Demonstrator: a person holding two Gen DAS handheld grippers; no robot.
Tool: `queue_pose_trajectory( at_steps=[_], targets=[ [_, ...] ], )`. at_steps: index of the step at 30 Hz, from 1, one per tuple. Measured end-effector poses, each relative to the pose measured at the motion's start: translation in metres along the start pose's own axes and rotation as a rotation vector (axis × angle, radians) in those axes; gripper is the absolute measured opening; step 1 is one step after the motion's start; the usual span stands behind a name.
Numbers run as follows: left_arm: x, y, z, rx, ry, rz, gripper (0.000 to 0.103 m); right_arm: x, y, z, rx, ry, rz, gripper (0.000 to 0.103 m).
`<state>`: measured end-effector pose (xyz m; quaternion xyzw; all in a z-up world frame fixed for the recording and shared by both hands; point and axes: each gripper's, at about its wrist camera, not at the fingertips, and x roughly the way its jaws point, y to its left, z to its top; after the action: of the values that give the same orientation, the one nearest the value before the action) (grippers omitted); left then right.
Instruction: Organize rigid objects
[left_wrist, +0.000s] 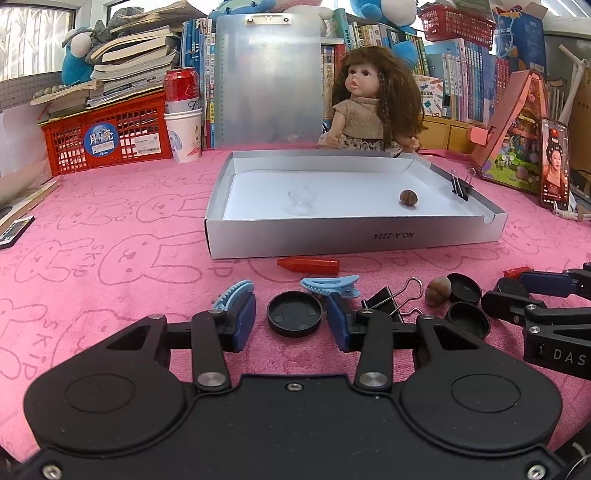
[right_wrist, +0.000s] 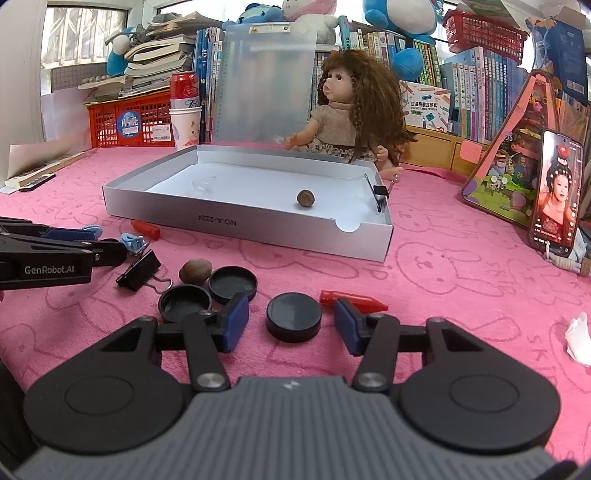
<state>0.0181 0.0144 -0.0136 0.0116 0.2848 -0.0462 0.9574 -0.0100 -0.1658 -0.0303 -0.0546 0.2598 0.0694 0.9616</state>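
- Fingers of my left gripper stand apart around a black cap lying hollow side up, pads not touching it.
- Fingers of my right gripper stand apart around a black disc, clear of both pads.
- Both pieces lie near the counter's front edge.
- Behind them I see the grey box, holding a nut and a binder clip.
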Motion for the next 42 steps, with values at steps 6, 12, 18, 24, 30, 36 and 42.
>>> queue_pose_trajectory(
  at_steps=[6, 12, 18, 24, 30, 36, 42],
  targets=[
    [0.002, -0.002, 0.001, 0.004, 0.001, 0.013, 0.041, 0.001, 0.0, 0.0, 0.0, 0.0, 0.0, 0.06],
    [0.0, -0.006, -0.001, -0.005, -0.01, 0.036, 0.041, 0.001, 0.002, -0.001, 0.009, -0.008, 0.0, 0.054],
    [0.0, -0.006, -0.001, -0.001, -0.011, 0.029, 0.034, 0.0, 0.005, -0.001, 0.003, -0.012, 0.001, 0.045],
    [0.0, -0.006, 0.003, -0.009, -0.004, 0.035, 0.03, -0.003, 0.003, 0.001, 0.018, -0.019, -0.019, 0.037],
    [-0.007, -0.006, 0.009, -0.007, -0.018, 0.027, 0.03, -0.009, 0.0, 0.007, 0.018, -0.035, -0.034, 0.037],
    [-0.017, -0.005, 0.022, -0.007, -0.037, 0.015, 0.03, -0.012, -0.003, 0.02, 0.028, -0.057, -0.045, 0.037],
    [-0.022, -0.006, 0.034, -0.012, -0.049, -0.004, 0.03, -0.009, -0.004, 0.032, 0.026, -0.067, -0.044, 0.037]
  ],
)
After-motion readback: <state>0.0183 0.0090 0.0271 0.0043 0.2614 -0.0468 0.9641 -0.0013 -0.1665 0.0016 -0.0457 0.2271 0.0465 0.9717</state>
